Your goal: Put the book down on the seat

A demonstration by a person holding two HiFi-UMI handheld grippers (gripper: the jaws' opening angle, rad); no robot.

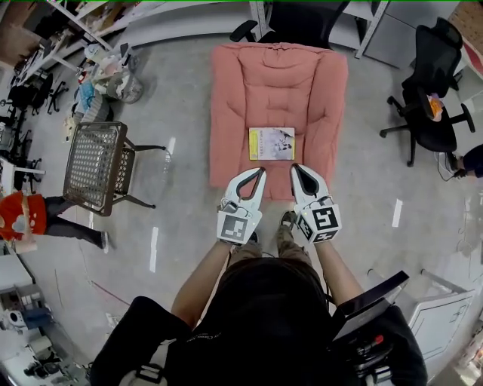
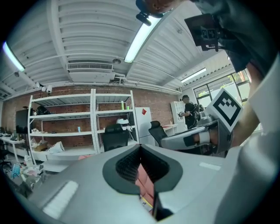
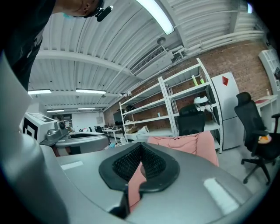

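- The book [image 1: 272,143], with a yellow and white cover, lies flat on the pink cushioned seat [image 1: 234,98], in the middle of its front half and squared to its edges.
- The left tool [image 1: 259,173] is closed: in the left gripper view its two dark ribbed pads meet at the tip with nothing caught between them.
- The right tool [image 1: 296,168] is closed too, its pads together and empty in the right gripper view.
- In the head view both tools sit side by side over the seat's near edge, tips toward the book, just short of it and not touching it.
- Through the notch behind each tool's pads only the pink cushion shows.
- A person's two forearms [image 1: 207,275] run back from the tools to the lower edge of the head view.
- A wicker chair [image 1: 94,166] stands on the grey floor [image 1: 181,113] to the seat's left, well apart from it.
- A black office chair [image 1: 430,90] stands to the seat's right, and another [image 1: 298,19] just behind it.
- White metal shelving [image 2: 78,127] runs along a brick wall beyond the seat.
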